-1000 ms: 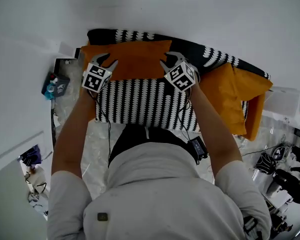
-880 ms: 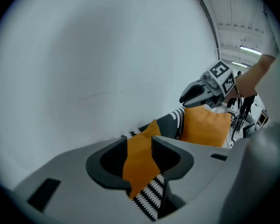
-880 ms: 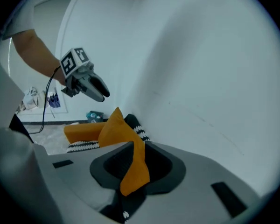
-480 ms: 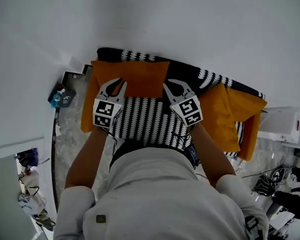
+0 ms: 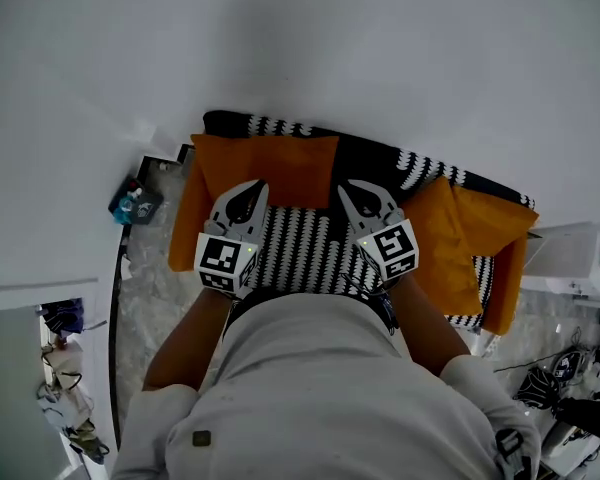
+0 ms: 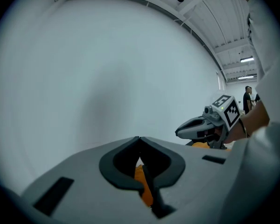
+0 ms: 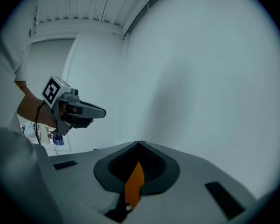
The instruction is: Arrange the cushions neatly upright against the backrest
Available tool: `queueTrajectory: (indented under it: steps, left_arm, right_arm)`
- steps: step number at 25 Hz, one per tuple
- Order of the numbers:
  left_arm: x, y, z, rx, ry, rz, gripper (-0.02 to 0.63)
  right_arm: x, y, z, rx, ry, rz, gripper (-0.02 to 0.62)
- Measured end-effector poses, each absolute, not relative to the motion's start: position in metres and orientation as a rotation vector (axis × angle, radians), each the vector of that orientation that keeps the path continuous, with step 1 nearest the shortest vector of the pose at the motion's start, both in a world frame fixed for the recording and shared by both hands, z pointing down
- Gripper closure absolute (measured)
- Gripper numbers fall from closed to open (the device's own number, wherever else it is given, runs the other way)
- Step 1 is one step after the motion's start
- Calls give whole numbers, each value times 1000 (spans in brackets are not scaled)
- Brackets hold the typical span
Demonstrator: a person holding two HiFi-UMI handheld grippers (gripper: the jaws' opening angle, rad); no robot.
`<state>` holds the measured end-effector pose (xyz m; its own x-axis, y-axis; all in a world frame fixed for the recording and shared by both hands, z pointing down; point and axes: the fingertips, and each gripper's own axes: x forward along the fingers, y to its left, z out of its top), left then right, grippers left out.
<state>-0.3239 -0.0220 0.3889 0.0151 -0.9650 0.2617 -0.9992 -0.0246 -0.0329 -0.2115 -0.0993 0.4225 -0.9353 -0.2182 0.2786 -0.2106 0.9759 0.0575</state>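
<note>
An orange cushion (image 5: 270,166) stands upright against the black-and-white patterned backrest (image 5: 380,153) of a sofa. Two more orange cushions (image 5: 448,240) lean at the sofa's right end, and an orange one (image 5: 185,230) lies at the left end. My left gripper (image 5: 248,190) and right gripper (image 5: 353,190) hover side by side above the striped seat (image 5: 300,253), in front of the upright cushion and apart from it. Their jaws have just been closing and both now stand shut with nothing between them. In the left gripper view (image 6: 139,138) and the right gripper view (image 7: 140,143) the tips meet, and only a sliver of orange shows behind.
A white wall rises right behind the sofa. A blue item (image 5: 135,203) lies on the floor to the left. A white box (image 5: 580,258) and dark gear (image 5: 570,388) crowd the right side. The person's body hides the seat's front edge.
Both grippers have lifted off the orange cushion's top edge, drawn back toward the person, and shut their jaws. The cushion stays upright against the backrest.
</note>
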Motion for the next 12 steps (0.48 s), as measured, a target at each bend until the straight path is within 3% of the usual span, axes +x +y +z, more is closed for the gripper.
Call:
queueTrajectory:
  steps: [12]
  left_arm:
    - [-288,-31,374,2172,-2010,339,595]
  right_arm:
    - [-153,-118,405,448,-2824,-63,569]
